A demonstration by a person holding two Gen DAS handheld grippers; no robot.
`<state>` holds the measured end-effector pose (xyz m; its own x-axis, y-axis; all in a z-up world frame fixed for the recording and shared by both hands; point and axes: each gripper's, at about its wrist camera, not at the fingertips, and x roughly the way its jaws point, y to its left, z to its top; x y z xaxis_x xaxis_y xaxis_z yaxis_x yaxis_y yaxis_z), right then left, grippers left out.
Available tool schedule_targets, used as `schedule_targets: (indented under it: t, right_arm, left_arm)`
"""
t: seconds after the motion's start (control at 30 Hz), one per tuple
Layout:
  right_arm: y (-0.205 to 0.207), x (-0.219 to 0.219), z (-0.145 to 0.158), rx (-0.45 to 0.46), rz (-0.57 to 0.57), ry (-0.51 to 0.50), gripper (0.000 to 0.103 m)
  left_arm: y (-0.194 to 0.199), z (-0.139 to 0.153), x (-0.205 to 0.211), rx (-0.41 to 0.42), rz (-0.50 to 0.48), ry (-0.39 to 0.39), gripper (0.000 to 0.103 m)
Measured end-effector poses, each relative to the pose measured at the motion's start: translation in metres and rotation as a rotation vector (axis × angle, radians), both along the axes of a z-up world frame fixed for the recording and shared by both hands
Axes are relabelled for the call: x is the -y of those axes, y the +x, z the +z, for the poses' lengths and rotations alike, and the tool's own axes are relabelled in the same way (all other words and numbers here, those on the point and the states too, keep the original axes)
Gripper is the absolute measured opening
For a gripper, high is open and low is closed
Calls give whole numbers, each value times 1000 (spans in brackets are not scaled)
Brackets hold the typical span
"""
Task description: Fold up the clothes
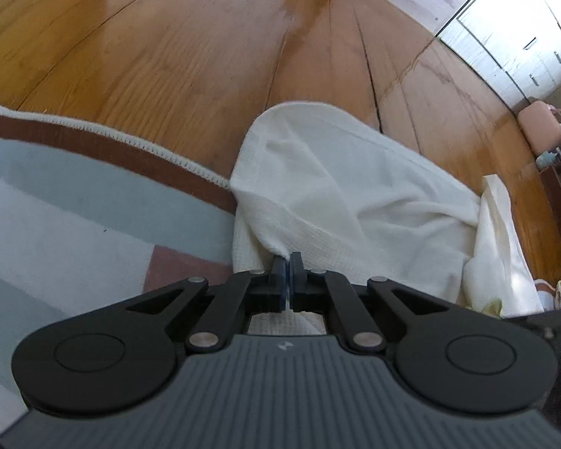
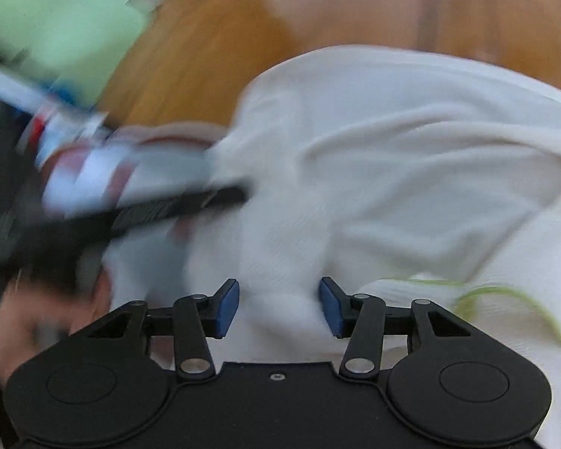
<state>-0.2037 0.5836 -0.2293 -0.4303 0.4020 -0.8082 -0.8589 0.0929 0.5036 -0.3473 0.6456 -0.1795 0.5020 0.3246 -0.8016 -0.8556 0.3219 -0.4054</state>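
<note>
Left gripper [image 1: 288, 262]: fingers pinched together on a fold of the white garment [image 1: 340, 194], cloth drawn up into a peak right at the blue pads. The garment is waffle-textured and spreads away from the fingers to the right and ahead, rumpled, one rounded end lying on bare floor.

Right gripper [image 2: 279, 301]: fingers spread apart, blue pads to either side of a raised bunch of the same white garment [image 2: 392, 172]; the cloth sits between them, and whether a pad touches it cannot be told. The right wrist view is badly motion-blurred. A thin green line of trim [image 2: 505, 299] runs along the cloth near the right finger.

Surface: wooden plank floor [image 1: 168, 56], glossy, with a rug [image 1: 74, 202] in pale blue, white and rust blocks and a corded white edge. The garment lies partly over the rug's border and partly on the planks.

Room: white cabinet doors [image 1: 523, 30] with small handles at far right, a pink object [image 1: 540, 125] beside dark wooden furniture. A green blurred shape [image 2: 63, 30] shows at upper left of the right wrist view.
</note>
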Motion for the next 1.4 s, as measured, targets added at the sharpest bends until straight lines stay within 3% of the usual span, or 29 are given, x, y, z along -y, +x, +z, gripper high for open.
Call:
schedule_targets:
  t: [0.13,0.2,0.33,0.37,0.4,0.47,0.5,0.77,0.93,1.0,1.03,1.23,1.27,1.33,1.37,1.4]
  right_arm:
    - [-15,6,8,89,161,66,58]
    - [-2,7,16,84,101,93,58]
    - [39,8,10,-144,-139,62,58]
    - [44,8,5,-219,-184,44,42]
    - [45,8,3,-272,-217,33,15]
    - [37,11,7,-277,-231,40,8]
    - [31,11,15,-224,-221,61,3]
    - [25,1,90,208,-160,360,2]
    - [31,-12,59,130,-171,245,14]
    - [33,-16,43,89,-174,190,33]
    - [34,-18,35,69,-175,163,36]
    - [36,-30,-10,-45,-176,9,57]
    - [32,-30,-15,-42,-165,8,56]
    - [19,-34,-13,21,-102,43,28]
    - [11,-36,-10,65,-61,69,18]
    - [4,-37,-4,120,-26,105,14]
  left_arm:
    - [-5,2,-2,8,0,-4,2]
    - [-8,3,1,10,0,-3,2]
    - [-12,6,5,12,-10,7,2]
    - [-12,7,5,12,-13,11,2]
    - [-13,8,5,11,-16,15,2]
    - [-13,10,6,11,-22,22,2]
    - [-14,11,6,11,-26,26,2]
    - [-11,38,14,117,-76,189,2]
    - [-8,31,10,17,-38,165,2]
    - [-12,27,6,-5,-12,140,2]
    - [-15,26,3,-16,0,127,2]
    - [-11,10,-2,0,-30,18,2]
    - [-10,9,-2,4,-33,13,2]
    - [-12,7,2,17,-34,17,2]
    - [-14,8,2,26,-30,25,2]
    - [-17,10,2,36,-24,35,2]
